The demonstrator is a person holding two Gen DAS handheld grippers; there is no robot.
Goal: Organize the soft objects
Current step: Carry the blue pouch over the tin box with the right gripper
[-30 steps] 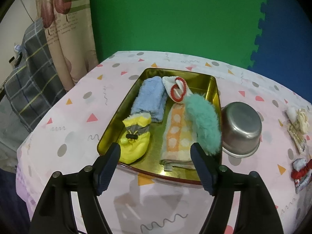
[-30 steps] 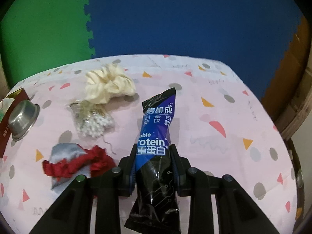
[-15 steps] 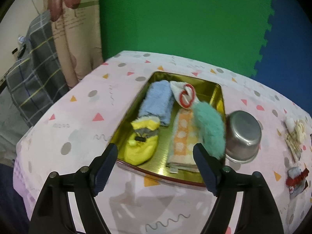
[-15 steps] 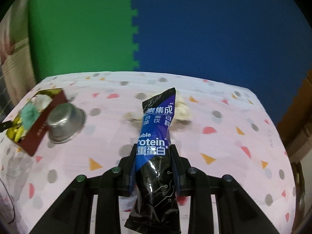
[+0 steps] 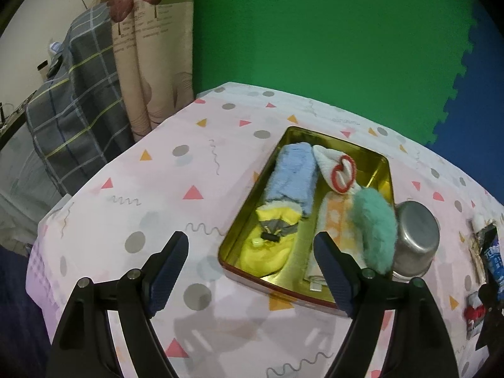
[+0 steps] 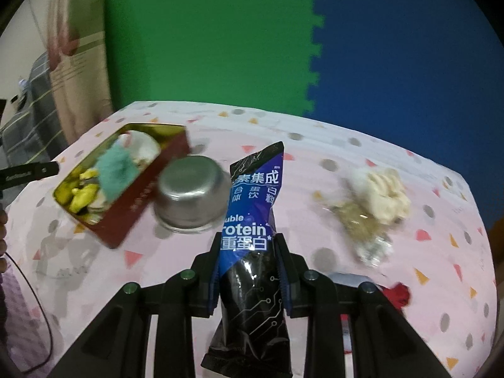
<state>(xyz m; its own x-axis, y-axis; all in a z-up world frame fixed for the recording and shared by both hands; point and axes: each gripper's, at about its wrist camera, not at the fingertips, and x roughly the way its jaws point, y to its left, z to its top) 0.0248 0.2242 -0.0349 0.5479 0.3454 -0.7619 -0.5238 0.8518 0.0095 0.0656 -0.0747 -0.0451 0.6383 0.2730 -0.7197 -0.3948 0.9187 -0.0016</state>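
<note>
My right gripper (image 6: 249, 256) is shut on a dark blue protein packet (image 6: 252, 220) and holds it upright above the table, just right of a steel bowl (image 6: 190, 195). The gold tin tray (image 5: 249, 239) holds a blue towel (image 5: 293, 179), a yellow bootie (image 5: 271, 242), an orange-spotted cloth (image 5: 334, 217), a white and red sock (image 5: 337, 170) and a teal fuzzy piece (image 5: 375, 226). The tray also shows in the right wrist view (image 6: 126, 211). My left gripper (image 5: 252, 271) is open and empty, above the table before the tray's near left corner.
A cream scrunchie (image 6: 386, 189) and a clear bag of small bits (image 6: 362, 226) lie at the right. A red fabric piece (image 6: 398, 294) lies near the right gripper. The steel bowl (image 5: 415, 239) touches the tray's right side. A curtain (image 5: 148, 47) and plaid cloth (image 5: 69, 107) stand left.
My right gripper has swung left with the packet, bringing the bowl and tray into its view. My left gripper has drifted left and back a little, still open.
</note>
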